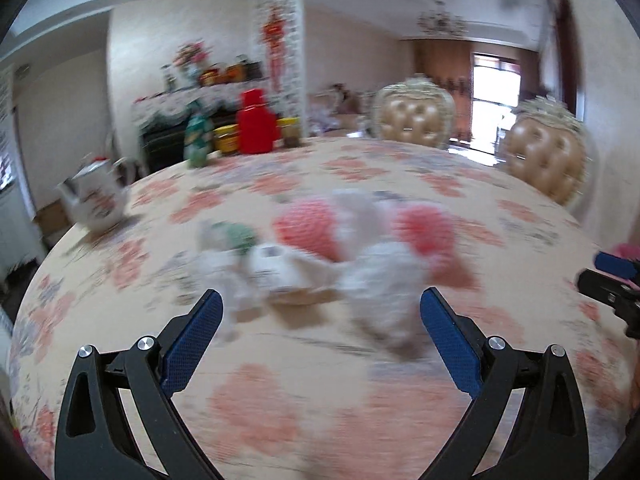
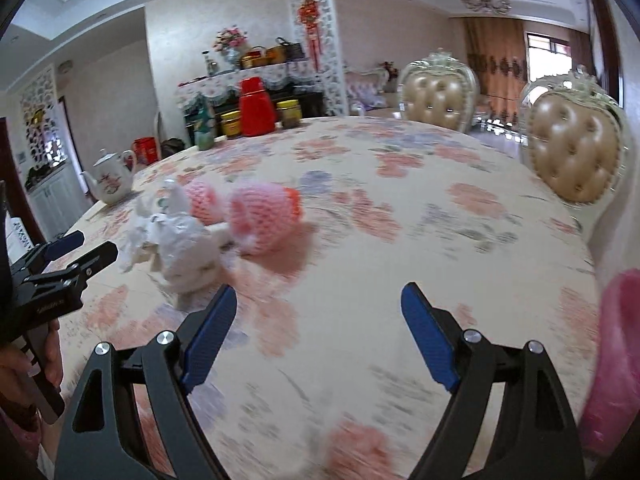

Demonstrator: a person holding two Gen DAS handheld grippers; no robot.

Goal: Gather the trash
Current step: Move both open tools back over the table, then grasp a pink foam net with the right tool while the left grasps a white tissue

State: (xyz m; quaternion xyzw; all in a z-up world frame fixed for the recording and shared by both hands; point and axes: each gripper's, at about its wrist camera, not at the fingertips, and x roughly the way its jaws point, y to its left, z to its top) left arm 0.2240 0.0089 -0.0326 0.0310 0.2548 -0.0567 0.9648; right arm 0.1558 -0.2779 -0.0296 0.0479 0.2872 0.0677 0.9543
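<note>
The counter (image 2: 400, 220) wears a cream cloth printed with pink and lilac flowers. On it lie two pink foam nets (image 2: 264, 216) and crumpled white wrappers (image 2: 180, 240). The tongs (image 2: 318, 308) are black with blue pads (image 2: 428, 336). A red flask (image 2: 256, 108) stands behind, and a white teapot (image 2: 112, 180) bears reddish markings.

Two claws in play: the left claw (image 1: 321, 300) and the right claw (image 2: 318, 298). On the one desk (image 2: 400, 208) sit two pink foam fruit nets (image 2: 266, 216) (image 2: 204, 202) and a clump of crumpled white wrappers (image 2: 182, 240), too tangled to count. One teapot (image 2: 112, 178), one red flask (image 2: 256, 108), two yellow-lidded jars (image 2: 231, 124) (image 2: 289, 114). Two padded chairs (image 2: 438, 96) (image 2: 574, 148) behind.
</note>
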